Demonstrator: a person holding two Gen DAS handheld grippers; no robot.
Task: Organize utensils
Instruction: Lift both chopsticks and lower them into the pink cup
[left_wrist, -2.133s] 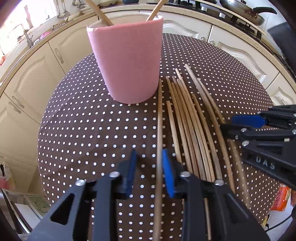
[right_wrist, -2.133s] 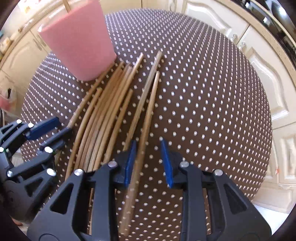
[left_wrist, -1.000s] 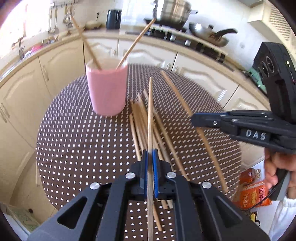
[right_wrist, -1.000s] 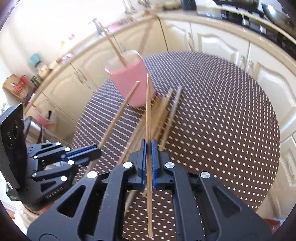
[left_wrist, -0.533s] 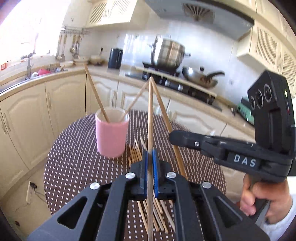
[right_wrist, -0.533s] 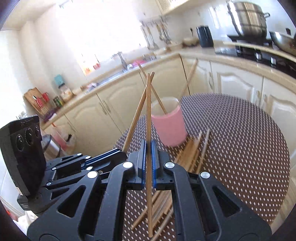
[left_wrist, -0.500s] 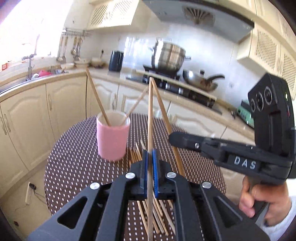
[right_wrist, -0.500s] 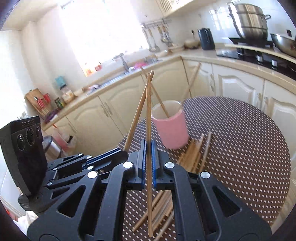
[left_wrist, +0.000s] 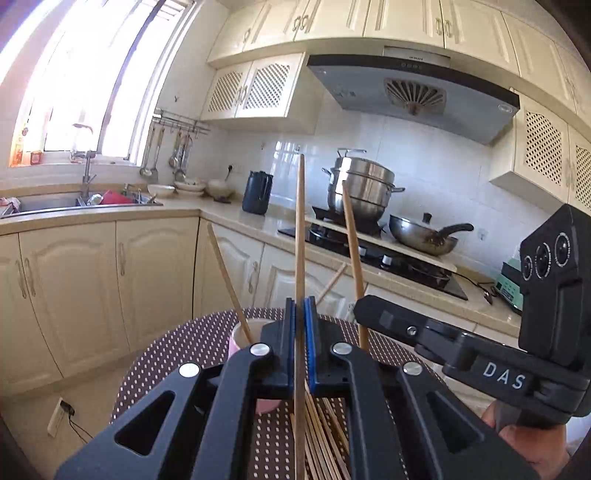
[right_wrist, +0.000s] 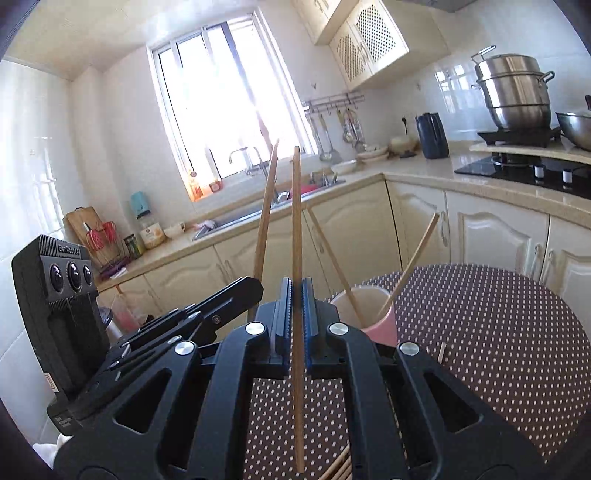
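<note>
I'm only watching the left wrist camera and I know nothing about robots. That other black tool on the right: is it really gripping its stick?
Observer: Yes. In the right wrist view the right gripper is shut on the held chopstick, which stands nearly upright.
Operator: And the pink cup? The tool in front hides most of it for me.
Observer: The pink cup stands upright on the spotted table, with its open mouth in view. A left-leaning chopstick and a right-leaning chopstick rest inside.
Operator: Anything beside the cup?
Observer: The end of one loose chopstick shows on the table, to the right of the cup in that view.
</note>
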